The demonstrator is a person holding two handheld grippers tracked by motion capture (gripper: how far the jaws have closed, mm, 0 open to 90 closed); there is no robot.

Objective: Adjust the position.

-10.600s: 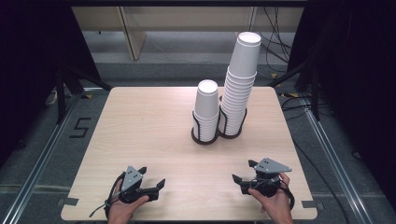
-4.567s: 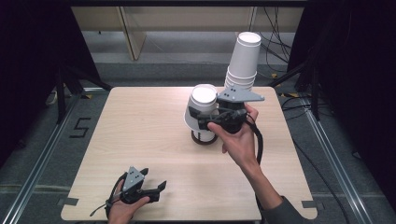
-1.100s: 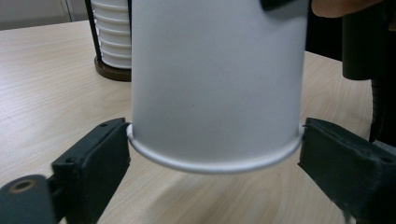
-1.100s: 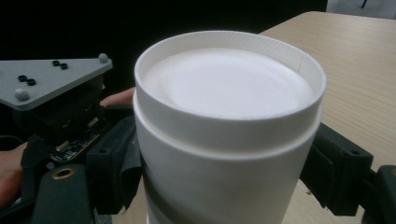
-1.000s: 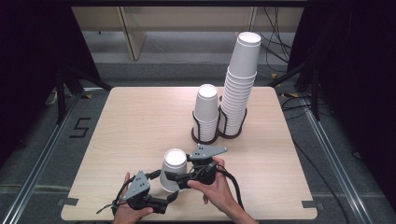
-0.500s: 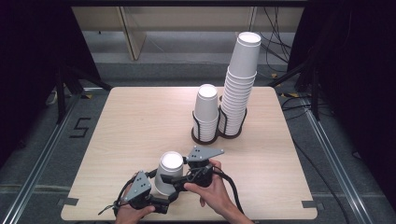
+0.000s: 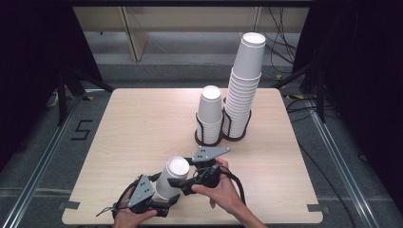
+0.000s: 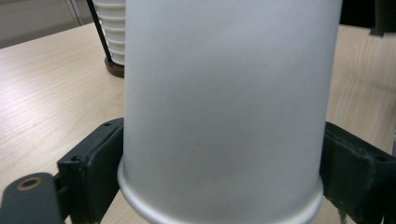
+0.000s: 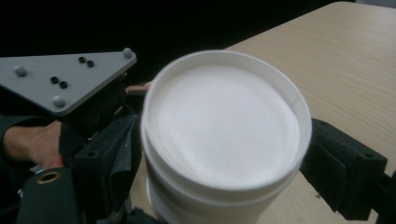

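Both jaw pairs clamped on same cup (image 7: 170, 178), upside down, base up, at near edge of table (image 7: 142, 123).

Left gripper (image 7: 159, 202): jaws have just been closing, cup between them; pads now pressed against cup wall low down, by rolled rim, one each side. Confirmed in left gripper view: cup (image 8: 224, 112) seated between both black jaws, rim at bottom of frame.

Right gripper (image 7: 183, 183): jaws gripping higher up, near base end, from the right. Right gripper view: looks like two nested cups (image 9: 224, 140), a second rim line visible just under top one; one jaw on each side, touching wall. Left gripper (image 9: 70, 126) with grey plate just beside cup, hand behind it.

Grippers very close together, nearly touching around cup; right hand (image 7: 223, 192) just beside left hand (image 7: 133, 219).

Surroundings:
- short stack (image 7: 210, 111) in black wire holder (image 7: 208, 137), mid-table, well apart from grippers
- tall stack (image 7: 243, 80) in a second holder, touching short stack's holder on its right
- bottom of a stack (image 8: 109, 28) and holder base in left gripper view, behind held cup
- cables (image 7: 280, 42) on floor beyond table
- number marking (image 7: 81, 129) on floor at left

Bare tabletop between held cup and stacks, nothing in path.
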